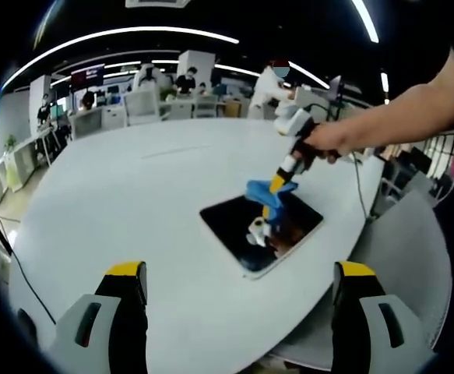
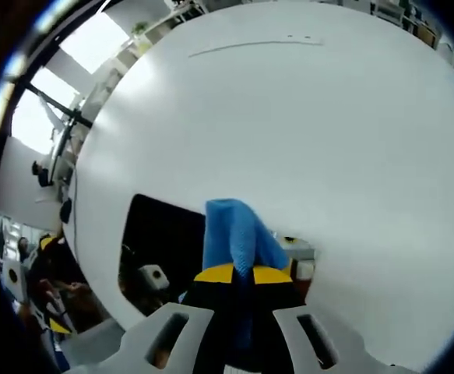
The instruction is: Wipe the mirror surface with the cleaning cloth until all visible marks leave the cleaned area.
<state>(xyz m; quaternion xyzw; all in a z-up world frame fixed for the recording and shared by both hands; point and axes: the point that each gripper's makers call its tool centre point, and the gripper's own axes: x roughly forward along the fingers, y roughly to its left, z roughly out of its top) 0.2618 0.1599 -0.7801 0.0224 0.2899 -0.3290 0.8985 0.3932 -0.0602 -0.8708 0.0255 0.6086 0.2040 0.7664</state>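
Resting on white table (image 1: 133, 195), mirror (image 1: 234, 222); right tool (image 2: 242, 274) pinching blue cloth (image 2: 234, 234); left tool (image 1: 238, 280) wide.

no readable text, labels, numbers or signs anywhere

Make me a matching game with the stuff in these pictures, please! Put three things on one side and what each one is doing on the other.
Things:
1. blue cleaning cloth
2. mirror
3. left gripper

States:
A. lying flat on the white table
B. open, holding nothing, above the table edge
C. pinched between the right gripper jaws

Pairs: 1-C, 2-A, 3-B
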